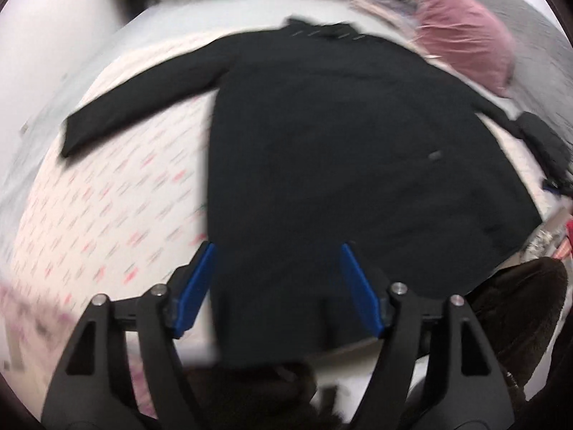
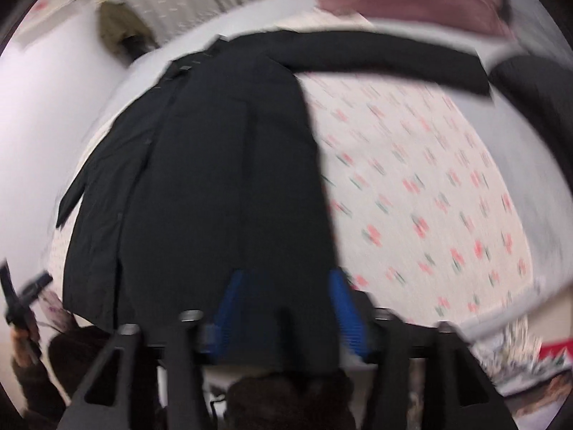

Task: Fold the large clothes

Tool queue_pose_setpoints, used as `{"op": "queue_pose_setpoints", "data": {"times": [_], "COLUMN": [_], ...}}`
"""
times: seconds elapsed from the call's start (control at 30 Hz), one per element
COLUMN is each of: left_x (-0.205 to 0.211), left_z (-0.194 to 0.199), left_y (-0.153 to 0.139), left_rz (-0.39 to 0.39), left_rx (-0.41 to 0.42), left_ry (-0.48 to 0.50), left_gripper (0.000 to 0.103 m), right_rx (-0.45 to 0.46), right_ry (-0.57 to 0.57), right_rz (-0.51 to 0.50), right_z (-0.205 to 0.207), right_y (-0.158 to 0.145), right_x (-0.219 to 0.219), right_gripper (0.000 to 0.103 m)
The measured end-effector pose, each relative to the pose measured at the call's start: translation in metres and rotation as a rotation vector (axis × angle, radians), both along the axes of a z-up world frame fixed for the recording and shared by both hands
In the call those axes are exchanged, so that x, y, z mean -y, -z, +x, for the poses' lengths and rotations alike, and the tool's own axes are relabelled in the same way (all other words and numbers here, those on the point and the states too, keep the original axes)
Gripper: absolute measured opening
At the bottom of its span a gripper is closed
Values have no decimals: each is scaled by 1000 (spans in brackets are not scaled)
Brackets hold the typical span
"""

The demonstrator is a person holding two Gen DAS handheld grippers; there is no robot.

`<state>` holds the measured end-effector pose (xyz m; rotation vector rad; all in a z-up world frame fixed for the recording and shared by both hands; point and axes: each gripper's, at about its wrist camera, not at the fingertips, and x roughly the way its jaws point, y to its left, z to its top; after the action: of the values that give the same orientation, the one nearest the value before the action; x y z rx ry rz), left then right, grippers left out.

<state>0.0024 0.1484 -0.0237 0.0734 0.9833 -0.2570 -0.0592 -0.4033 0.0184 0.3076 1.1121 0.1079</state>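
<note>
A long black coat [image 1: 322, 136] lies flat on a bed with a white sheet printed with small red flowers [image 1: 107, 208]. Its sleeves spread out to both sides, collar at the far end. My left gripper [image 1: 277, 251] is open, above the coat's near hem, holding nothing. In the right wrist view the coat [image 2: 222, 165] fills the left and middle, one sleeve [image 2: 394, 53] stretched to the right. My right gripper [image 2: 286, 279] is open over the coat's lower edge. Both views are blurred by motion.
A pink quilt [image 1: 465, 28] lies at the bed's far right. Another dark garment [image 1: 544, 143] sits at the right edge. The left gripper shows at the far left of the right wrist view [image 2: 25, 294]. A white wall [image 2: 53, 107] runs along the left.
</note>
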Motion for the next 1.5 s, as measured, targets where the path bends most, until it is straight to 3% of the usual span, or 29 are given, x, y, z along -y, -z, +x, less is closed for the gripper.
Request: {"op": "queue_pose_setpoints", "data": {"times": [0.1, 0.23, 0.3, 0.33, 0.4, 0.53, 0.7, 0.8, 0.93, 1.03, 1.13, 1.3, 1.5], "left_x": [44, 98, 112, 114, 106, 94, 74, 64, 31, 1, -38, -70, -115], "left_z": [16, 42, 58, 61, 46, 20, -5, -1, 16, 39, 69, 110, 162], "left_y": [7, 30, 61, 79, 81, 76, 67, 47, 10, -10, -28, -32, 9], "left_rz": [-25, -17, 32, 45, 26, 18, 92, 63, 12, -8, -101, -179, -104], "left_rx": [20, 27, -58, -133, -65, -139, -217, -216, -122, -67, -44, -6, 52], "left_ry": [105, 222, 263, 265, 262, 291, 320, 290, 194, 32, -124, -286, -565], "left_gripper": [75, 77, 79, 82, 86, 96, 98, 98, 98, 98, 99, 100, 100], "right_rx": [55, 59, -7, -64, 2, -30, -104, -83, 37, 113, 177, 248, 125], "right_ry": [-59, -111, -125, -135, -172, -265, -287, -286, -312, -316, -327, -294, -237], "right_rz": [15, -23, -50, -75, -146, -251, -227, -140, -156, -190, -169, -171, -223], "right_z": [23, 65, 85, 88, 77, 38, 32, 43, 68, 84, 101, 144, 168], "right_y": [-3, 20, 42, 62, 65, 63, 54, 36, -11, -42, -59, -43, 13], "right_x": [-35, -84, -100, -107, -116, -133, -137, -141, -166, -186, -202, -195, -201], "right_gripper": [70, 71, 72, 72, 77, 89, 91, 91, 91, 91, 91, 92, 92]}}
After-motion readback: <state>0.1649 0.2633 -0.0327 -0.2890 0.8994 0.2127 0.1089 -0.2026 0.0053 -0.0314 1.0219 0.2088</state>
